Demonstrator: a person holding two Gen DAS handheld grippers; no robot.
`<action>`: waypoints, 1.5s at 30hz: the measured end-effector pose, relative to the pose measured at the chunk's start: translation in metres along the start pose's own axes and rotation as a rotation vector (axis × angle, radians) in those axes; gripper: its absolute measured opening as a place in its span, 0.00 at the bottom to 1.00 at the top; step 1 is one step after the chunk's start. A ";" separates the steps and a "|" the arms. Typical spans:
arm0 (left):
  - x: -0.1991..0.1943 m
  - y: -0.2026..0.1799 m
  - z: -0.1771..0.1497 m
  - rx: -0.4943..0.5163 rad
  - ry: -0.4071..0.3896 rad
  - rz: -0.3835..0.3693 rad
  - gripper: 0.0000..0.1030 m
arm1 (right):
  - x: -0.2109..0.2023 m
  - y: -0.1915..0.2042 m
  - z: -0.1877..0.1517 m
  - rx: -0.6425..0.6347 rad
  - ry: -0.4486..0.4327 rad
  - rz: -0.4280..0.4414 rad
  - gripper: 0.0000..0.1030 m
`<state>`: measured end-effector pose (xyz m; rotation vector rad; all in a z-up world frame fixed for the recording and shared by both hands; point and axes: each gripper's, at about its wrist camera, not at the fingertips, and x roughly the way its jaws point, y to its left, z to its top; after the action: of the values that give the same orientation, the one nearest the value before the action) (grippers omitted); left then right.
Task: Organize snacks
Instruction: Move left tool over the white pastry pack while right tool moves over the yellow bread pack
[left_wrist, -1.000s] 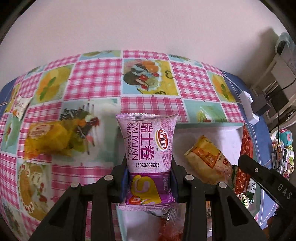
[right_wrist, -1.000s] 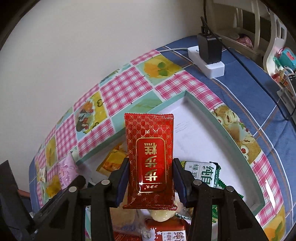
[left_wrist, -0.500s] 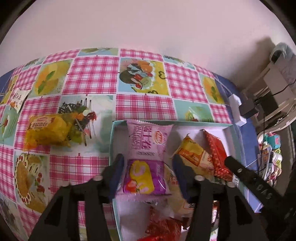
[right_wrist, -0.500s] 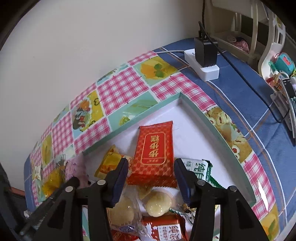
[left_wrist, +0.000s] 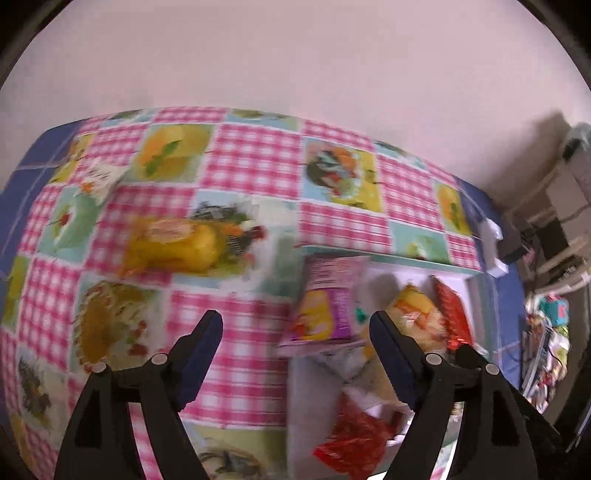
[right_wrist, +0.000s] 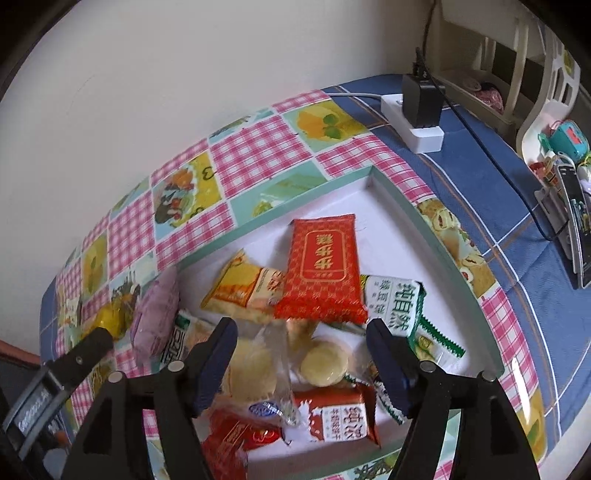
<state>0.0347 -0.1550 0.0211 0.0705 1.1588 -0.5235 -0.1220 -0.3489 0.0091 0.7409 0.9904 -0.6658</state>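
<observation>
My left gripper (left_wrist: 295, 332) is open and empty above the tablecloth, left of the box (left_wrist: 388, 254). The purple Swiss-roll packet (left_wrist: 328, 302) lies at the box's left wall. A yellow packet (left_wrist: 173, 247) lies on the cloth outside the box, far left. My right gripper (right_wrist: 301, 341) is open and empty over the box (right_wrist: 436, 243). The red packet (right_wrist: 321, 266) lies flat in the box on other snacks. The purple packet (right_wrist: 155, 314) and the yellow packet (right_wrist: 109, 317) also show in the right wrist view.
The box holds several packets: an orange one (right_wrist: 240, 284), a green-white one (right_wrist: 399, 306), round cakes (right_wrist: 325, 362), a red-white carton (right_wrist: 332, 417). A power strip with a charger (right_wrist: 417, 114) lies behind. A small white packet (left_wrist: 99, 175) lies far left. Shelves (right_wrist: 517, 55) stand at the right.
Both grippers opened and let their packets go into the box, then drew back. The left gripper swung to the left, with motion blur.
</observation>
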 end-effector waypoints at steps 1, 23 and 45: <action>0.000 0.005 -0.002 -0.013 -0.001 0.010 0.80 | 0.000 0.002 -0.002 -0.006 -0.001 -0.001 0.78; -0.043 0.077 -0.042 -0.111 -0.078 0.251 0.98 | -0.024 0.074 -0.055 -0.265 -0.050 0.039 1.00; -0.060 0.165 -0.046 -0.372 0.000 0.403 0.98 | -0.014 0.137 -0.081 -0.428 -0.024 0.182 1.00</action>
<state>0.0479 0.0262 0.0207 -0.0178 1.1873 0.0514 -0.0604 -0.2019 0.0264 0.4369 0.9875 -0.2882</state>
